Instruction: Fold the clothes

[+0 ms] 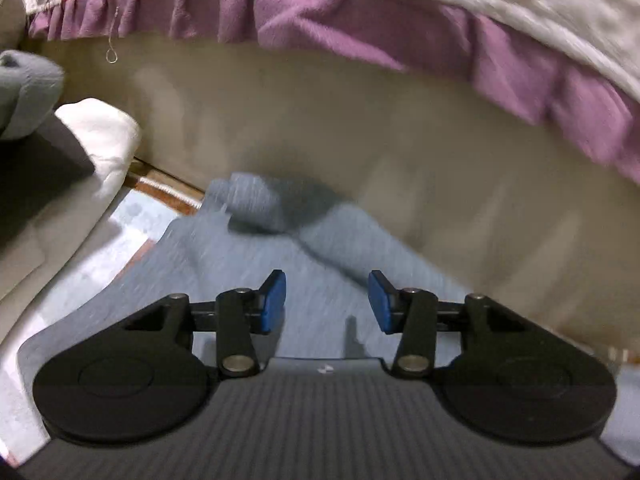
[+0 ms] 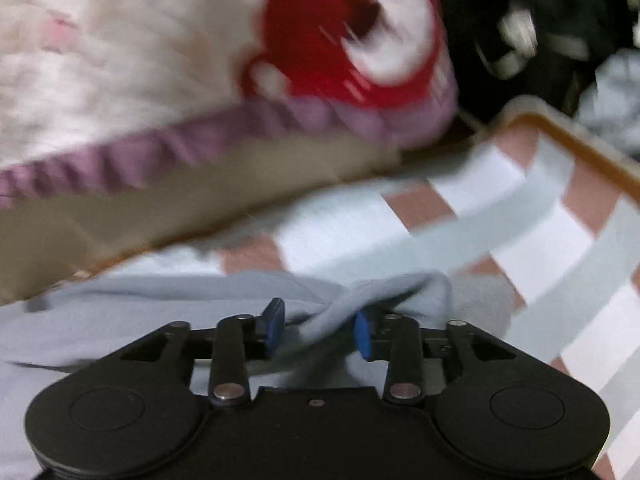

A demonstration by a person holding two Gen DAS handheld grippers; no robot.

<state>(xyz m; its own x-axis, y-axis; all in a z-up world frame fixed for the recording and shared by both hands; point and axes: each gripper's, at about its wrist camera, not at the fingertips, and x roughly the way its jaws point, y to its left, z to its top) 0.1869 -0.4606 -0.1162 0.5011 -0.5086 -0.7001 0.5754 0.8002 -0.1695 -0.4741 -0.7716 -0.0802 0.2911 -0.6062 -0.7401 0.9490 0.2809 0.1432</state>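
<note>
- Garment (image 1: 256,276): one pale blue-grey piece, lying flat on a checked mat (image 2: 532,240) of white, pale blue and pinkish-brown squares, just below the beige side of a bed (image 1: 360,128).
- Running, in the left wrist view, with its long axis from lower left toward upper right; far end bunching into a rumpled fold (image 1: 260,204) close against the beige bed side. Exact type of garment not telling from these blurred views.
- Showing, in the right wrist view, as a wide flat spread along the bottom (image 2: 120,320), with one twisted rope-like end (image 2: 384,292) pointing right and slightly away.
- Left gripper (image 1: 327,302): hovering over the flat middle of the garment, blue pads (image 1: 276,296) standing apart at roughly half width, nothing between them, gripping nothing.
- Right gripper (image 2: 320,326): jaws likewise standing about half open; twisted end of the garment lying across the gap and draping over the right-hand pad (image 2: 363,336); pads not pinching it, cloth resting loose.
- Counting: one garment in work, two grippers, four blue pads in sight.
- Hanging over the bed edge: one white fleecy blanket (image 1: 520,4) with a purple frill (image 1: 360,20) and a red printed patch (image 2: 344,32).
- Sitting at far left of the left wrist view: a stack of other cloth, grey (image 1: 28,88), white (image 1: 104,136) and dark (image 1: 36,168) pieces, three colours showing.
- Blurring heavily in both views, right one worst; dark jumble (image 2: 520,20) at its top right not identifying.
</note>
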